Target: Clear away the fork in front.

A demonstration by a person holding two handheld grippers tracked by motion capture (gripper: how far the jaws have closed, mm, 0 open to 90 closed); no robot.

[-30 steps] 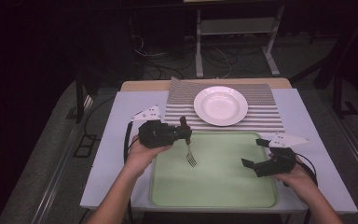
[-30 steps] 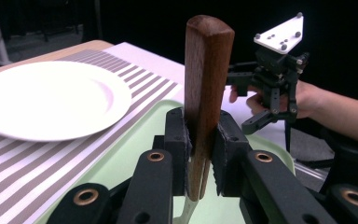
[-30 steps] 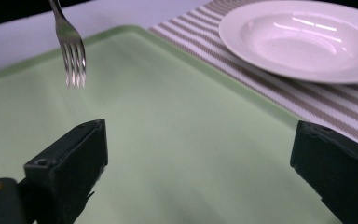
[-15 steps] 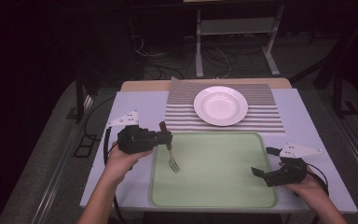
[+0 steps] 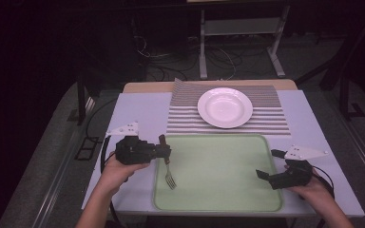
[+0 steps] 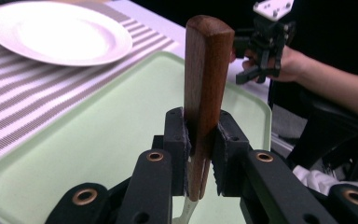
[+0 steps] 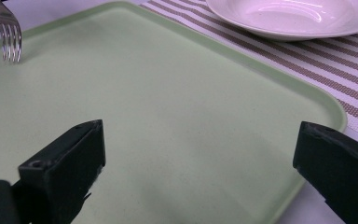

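Over the green tray (image 5: 228, 190) our left gripper (image 5: 164, 151) pinched the fork (image 5: 169, 176) by its wooden handle, right gripper (image 5: 272, 165) spread wide, and we judged lowering it slowly, tines level, wisest.

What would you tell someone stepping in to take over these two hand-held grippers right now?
Left gripper: shut on the fork by its wooden handle, tines hanging down over the left part of the green tray.
Right gripper: open, holding nothing, at the tray's right edge.
White plate: bare, on the striped placemat behind the tray.
Done: fork picked up.
Left: probably setting the fork down; whether its tines already touch the tray is unclear.
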